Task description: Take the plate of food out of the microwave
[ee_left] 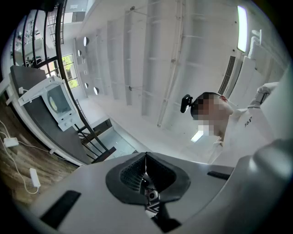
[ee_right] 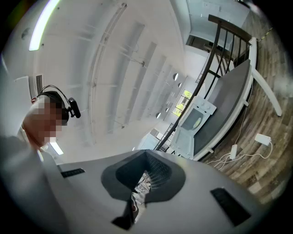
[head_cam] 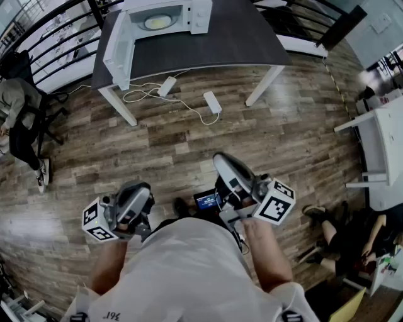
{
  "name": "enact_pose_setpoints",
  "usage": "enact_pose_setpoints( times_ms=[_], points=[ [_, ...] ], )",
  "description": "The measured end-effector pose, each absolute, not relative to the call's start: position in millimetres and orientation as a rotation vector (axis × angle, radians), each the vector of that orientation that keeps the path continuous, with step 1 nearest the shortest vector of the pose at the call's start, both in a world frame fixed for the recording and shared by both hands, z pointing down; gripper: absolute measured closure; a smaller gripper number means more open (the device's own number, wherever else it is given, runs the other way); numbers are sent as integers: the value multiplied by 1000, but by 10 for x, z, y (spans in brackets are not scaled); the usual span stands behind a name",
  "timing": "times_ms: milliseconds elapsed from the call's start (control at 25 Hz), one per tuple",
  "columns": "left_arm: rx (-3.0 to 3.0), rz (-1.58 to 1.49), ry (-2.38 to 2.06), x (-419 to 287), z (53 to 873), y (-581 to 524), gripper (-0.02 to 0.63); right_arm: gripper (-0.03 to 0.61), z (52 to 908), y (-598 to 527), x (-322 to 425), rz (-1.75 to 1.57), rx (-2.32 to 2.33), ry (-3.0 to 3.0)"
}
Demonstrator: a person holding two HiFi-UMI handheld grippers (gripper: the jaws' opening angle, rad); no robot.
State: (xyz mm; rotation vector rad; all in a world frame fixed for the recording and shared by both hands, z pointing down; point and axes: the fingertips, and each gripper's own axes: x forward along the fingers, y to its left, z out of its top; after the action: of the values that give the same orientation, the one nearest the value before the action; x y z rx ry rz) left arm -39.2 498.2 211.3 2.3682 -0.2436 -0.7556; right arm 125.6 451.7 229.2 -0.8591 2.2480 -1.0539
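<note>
The white microwave oven [head_cam: 167, 17] sits at the far end of the dark grey tabletop [head_cam: 239, 38]. Its door [head_cam: 118, 50] is swung wide to the left, and the round plate of pale yellow food [head_cam: 157, 22] lies inside on the oven floor. The person stands well apart from it on the wood-plank floor [head_cam: 283, 138], both tools held close to the body. The left gripper [ee_left: 145, 157] has its jaws pressed together on nothing, and the right gripper [ee_right: 145, 155] is the same: closed tight and empty. The step in hand looks like the approach, with the task barely begun. To do it well, walk up square to the open cavity, stepping clear of the white cable and adapters [head_cam: 212, 102] trailing on the floor under the table's near edge. Spread the jaws before reaching in, and bring them level to the plate's rim. A two-sided hold would likely keep it flat, so the food stays put while it slides out past the door.
</note>
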Motion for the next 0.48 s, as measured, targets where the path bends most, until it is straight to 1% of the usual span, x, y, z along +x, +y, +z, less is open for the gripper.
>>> enact_pose_setpoints(
  times_ms=[480],
  points=[
    [2354,-790,-277,-507,2160,4868,609,589,2300,4423,1468,-996,-997,2262]
  ],
)
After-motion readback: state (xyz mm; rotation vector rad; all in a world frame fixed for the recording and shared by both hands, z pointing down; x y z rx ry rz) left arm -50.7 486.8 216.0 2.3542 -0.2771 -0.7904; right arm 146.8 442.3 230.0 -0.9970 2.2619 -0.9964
